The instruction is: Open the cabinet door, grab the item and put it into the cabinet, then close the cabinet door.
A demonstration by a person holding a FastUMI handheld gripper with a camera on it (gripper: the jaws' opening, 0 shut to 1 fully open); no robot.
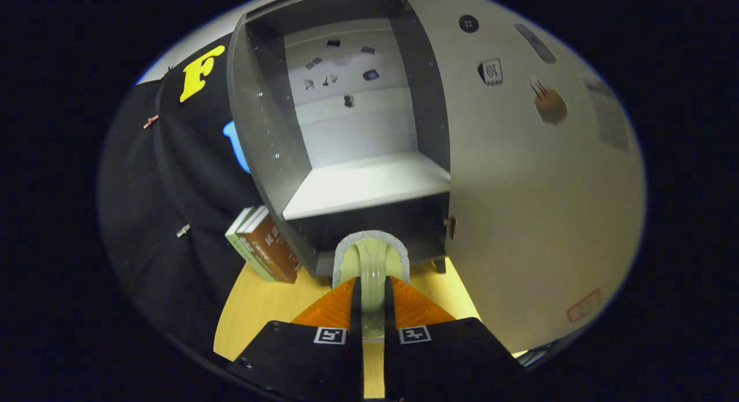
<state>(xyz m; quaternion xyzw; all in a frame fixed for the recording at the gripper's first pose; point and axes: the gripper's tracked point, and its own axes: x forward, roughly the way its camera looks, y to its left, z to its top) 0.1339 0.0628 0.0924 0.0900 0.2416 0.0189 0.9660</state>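
My gripper [372, 289] is shut on a pale green cup [371, 256] with a grey speckled rim; both fingers press on its handle, which runs back between them. The cup is held just in front of the dark lower compartment of the grey cabinet [257, 136]. The cabinet stands open, and its white shelf [369, 182] lies bare above the cup. Its door [519, 188] is swung wide to the right of the fingers, with small stickers on its inner face. The cup hides part of the lower compartment.
Two or three books [264, 253] lean against the cabinet's left side on the wooden table [254, 315]. The black cloth wall hangs behind and left of them. A hinge [450, 226] sticks out at the cabinet's lower right edge.
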